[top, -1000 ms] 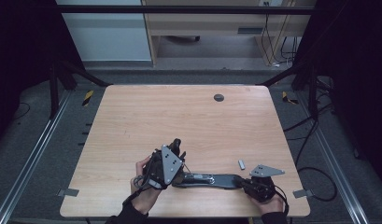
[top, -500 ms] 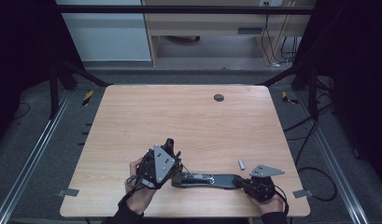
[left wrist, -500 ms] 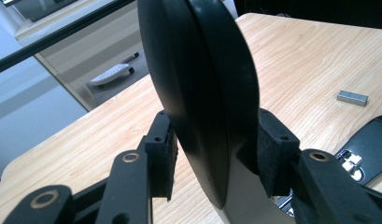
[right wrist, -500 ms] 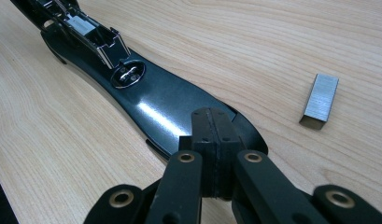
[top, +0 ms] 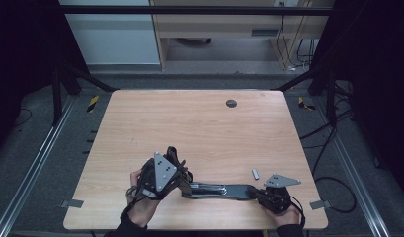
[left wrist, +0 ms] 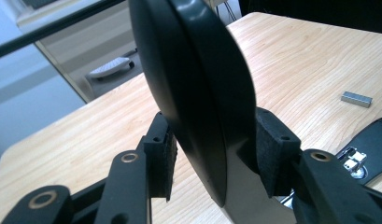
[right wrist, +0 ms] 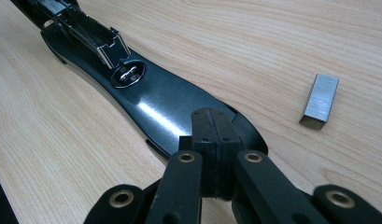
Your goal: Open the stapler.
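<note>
We are looking down on a pale wooden worktop (top: 199,128) where a black stapler (top: 219,190) is lying opened out near the front edge, its long axis running across the worktop from left to right, roughly along that edge. Its base is lying flat, with one tip pointing toward our right gripper (top: 261,193) and the other end reaching toward our left gripper (top: 177,170). In the right gripper view the right gripper (right wrist: 212,149) is pressing down on the rounded tip of the base (right wrist: 170,109) with its jaws fully together — nothing is lying between the pads, so it is pinning rather than grasping. In that view the base is stretching away to the upper left, with the metal anvil (right wrist: 127,74) and the staple channel (right wrist: 93,35) beyond it. The left gripper (left wrist: 216,158) is straddling the stapler's curved top cover (left wrist: 198,79), which is rising steeply between the pads; the jaws have just been opening, and a thin gap is showing at one pad (left wrist: 167,163) while the other (left wrist: 272,149) is lying against the cover — a loose hold, part open. A small silver block of staples (top: 256,174) is lying apart on the worktop, just behind the right gripper and beside the stapler's right end.
</note>
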Demonstrator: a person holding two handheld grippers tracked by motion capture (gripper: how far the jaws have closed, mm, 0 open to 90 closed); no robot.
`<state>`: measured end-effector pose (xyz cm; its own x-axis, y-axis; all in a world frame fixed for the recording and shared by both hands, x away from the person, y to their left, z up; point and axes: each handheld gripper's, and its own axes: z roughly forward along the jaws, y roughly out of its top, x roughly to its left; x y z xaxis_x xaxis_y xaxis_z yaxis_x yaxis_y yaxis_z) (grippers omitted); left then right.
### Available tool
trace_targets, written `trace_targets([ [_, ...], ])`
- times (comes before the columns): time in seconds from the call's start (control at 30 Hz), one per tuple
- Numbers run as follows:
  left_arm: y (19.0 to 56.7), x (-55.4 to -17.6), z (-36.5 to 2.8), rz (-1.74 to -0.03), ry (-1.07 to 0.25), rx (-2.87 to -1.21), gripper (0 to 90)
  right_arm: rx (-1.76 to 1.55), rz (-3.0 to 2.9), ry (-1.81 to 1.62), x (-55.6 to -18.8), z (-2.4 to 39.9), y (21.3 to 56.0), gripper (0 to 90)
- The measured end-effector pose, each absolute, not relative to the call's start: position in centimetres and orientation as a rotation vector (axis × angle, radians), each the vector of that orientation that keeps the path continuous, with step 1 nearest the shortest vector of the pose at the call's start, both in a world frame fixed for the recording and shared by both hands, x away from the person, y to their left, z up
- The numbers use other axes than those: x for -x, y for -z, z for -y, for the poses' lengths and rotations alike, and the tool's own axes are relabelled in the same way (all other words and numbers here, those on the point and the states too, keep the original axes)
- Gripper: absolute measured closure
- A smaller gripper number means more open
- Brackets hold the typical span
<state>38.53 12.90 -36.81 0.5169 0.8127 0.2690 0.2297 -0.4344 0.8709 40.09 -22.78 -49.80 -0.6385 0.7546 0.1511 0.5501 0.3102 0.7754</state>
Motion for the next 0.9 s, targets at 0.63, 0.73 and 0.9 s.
trace_targets([
  [0.63, 37.7, -38.8, -15.6, -0.895, -0.831, -1.868, 51.4, -1.2, -2.337, -1.235, -40.1, 22.8, 49.8, 90.0],
  [0.73, 37.9, -38.8, -16.2, -0.925, -0.808, -1.862, 50.8, -1.202, -2.338, -1.239, -40.2, 22.8, 49.8, 90.0],
  [0.9, 38.3, -38.9, -17.1, -0.953, -0.782, -1.843, 49.9, -1.209, -2.337, -1.234, -40.2, 22.7, 49.7, 90.0],
])
